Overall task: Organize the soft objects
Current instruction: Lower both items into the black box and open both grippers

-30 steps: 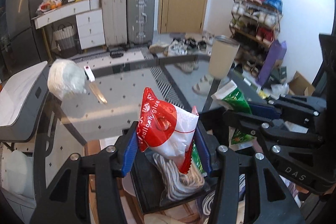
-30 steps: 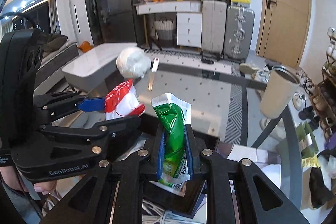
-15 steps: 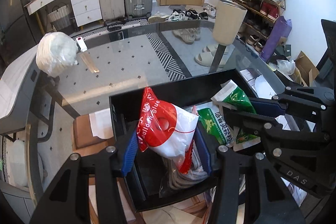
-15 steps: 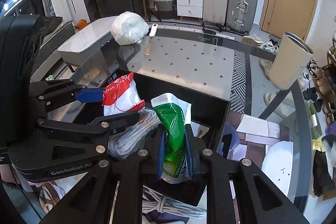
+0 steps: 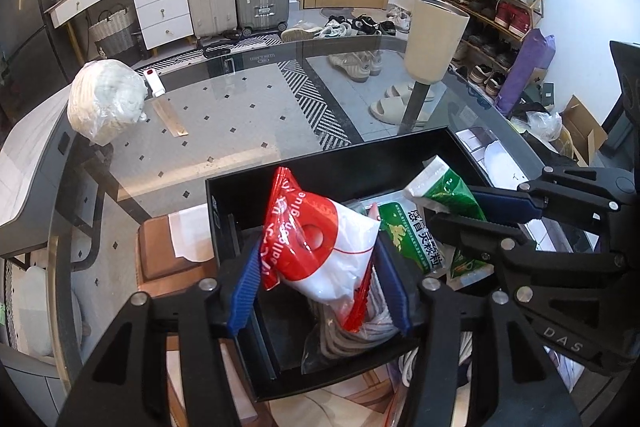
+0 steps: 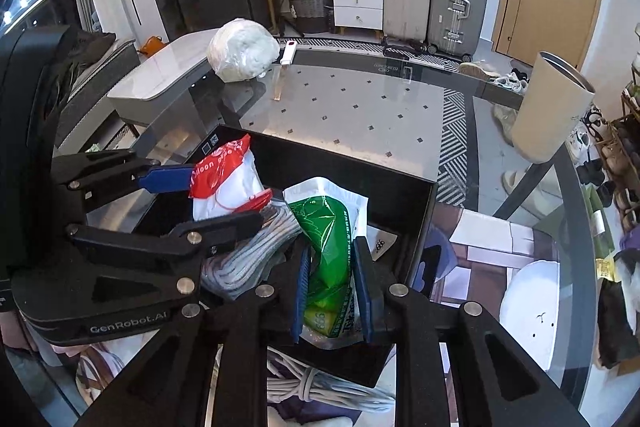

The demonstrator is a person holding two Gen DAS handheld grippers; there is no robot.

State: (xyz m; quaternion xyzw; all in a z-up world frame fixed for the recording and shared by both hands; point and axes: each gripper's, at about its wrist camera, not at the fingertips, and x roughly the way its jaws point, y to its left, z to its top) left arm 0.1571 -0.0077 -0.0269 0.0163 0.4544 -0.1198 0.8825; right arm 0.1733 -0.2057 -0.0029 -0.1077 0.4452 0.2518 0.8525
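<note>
My left gripper (image 5: 320, 283) is shut on a red and white balloon-glue bag (image 5: 320, 247), held over the black box (image 5: 320, 173) on the glass table. My right gripper (image 6: 334, 291) is shut on a green and white pouch (image 6: 328, 239), also over the box; it shows in the left wrist view (image 5: 440, 195) too. The red bag shows in the right wrist view (image 6: 224, 175). A bagged coil of grey rope (image 6: 248, 255) lies inside the box under both bags. A white bagged bundle (image 5: 106, 103) sits far left on the table.
A beige cylinder (image 5: 434, 43) stands at the table's far right edge. A white-handled tool (image 5: 160, 95) lies by the white bundle. More rope (image 6: 320, 387) lies below the box. Suitcases, drawers and a shoe rack line the room behind.
Both grippers have come down and forward with their bags, from above the table to over the black box. The box and the rope inside have come into full view.
</note>
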